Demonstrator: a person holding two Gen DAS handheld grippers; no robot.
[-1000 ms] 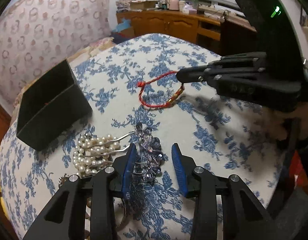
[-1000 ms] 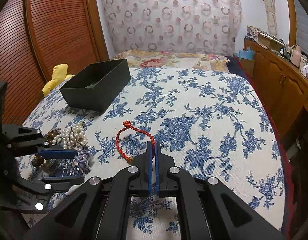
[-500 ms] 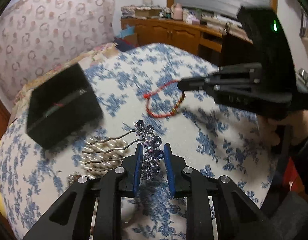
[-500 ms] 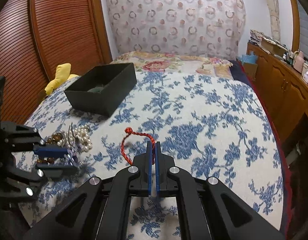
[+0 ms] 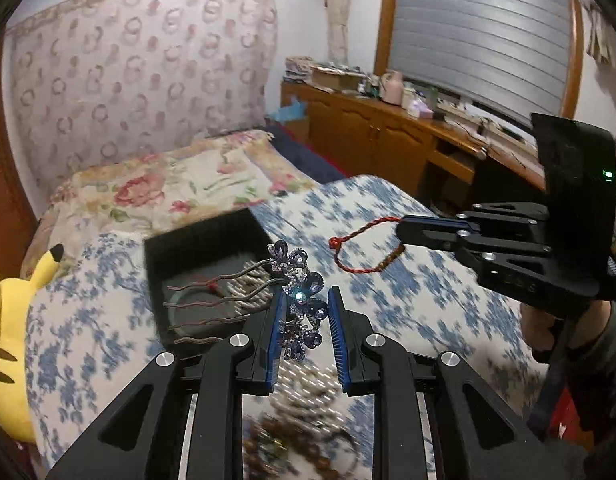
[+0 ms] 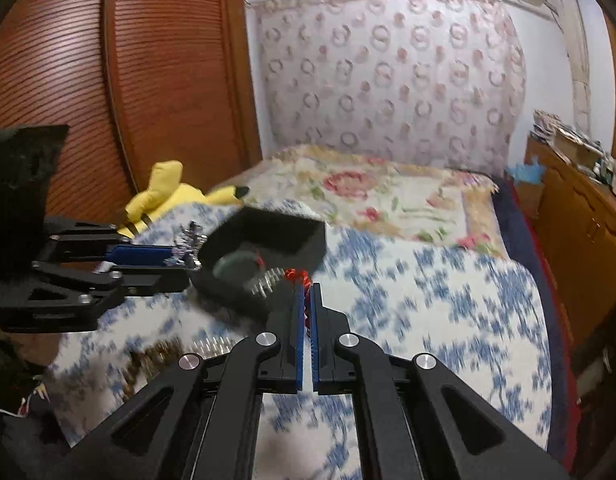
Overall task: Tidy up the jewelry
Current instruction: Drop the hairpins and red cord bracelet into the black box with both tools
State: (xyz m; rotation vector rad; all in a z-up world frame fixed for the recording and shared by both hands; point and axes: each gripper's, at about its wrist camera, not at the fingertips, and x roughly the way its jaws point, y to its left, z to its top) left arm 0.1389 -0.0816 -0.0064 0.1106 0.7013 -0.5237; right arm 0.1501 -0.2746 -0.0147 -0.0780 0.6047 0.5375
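Observation:
My left gripper (image 5: pixel 305 304) is shut on a purple jewelled hair comb (image 5: pixel 298 298) and holds it in the air; its metal prongs point left over the black box (image 5: pixel 206 276). My right gripper (image 6: pixel 306 292) is shut on a red cord bracelet (image 5: pixel 358 250), which hangs from its tips above the bed, to the right of the comb. In the right wrist view the bracelet (image 6: pixel 296 276) shows just at the fingertips, in front of the black box (image 6: pixel 264 256). A green ring-shaped piece (image 6: pixel 238 266) lies inside the box.
Pearl and brown bead jewelry (image 5: pixel 296 420) lies blurred on the blue floral bedspread (image 5: pixel 408 320) under my left gripper. A yellow plush toy (image 5: pixel 8 340) sits at the bed's left edge. A wooden dresser (image 5: pixel 388 140) stands beyond the bed's right side.
Both grippers have risen from the bedspread and moved toward the black box. The left gripper closed on the comb and lifted it. The bracelet has left the bedspread and hangs from the right gripper.

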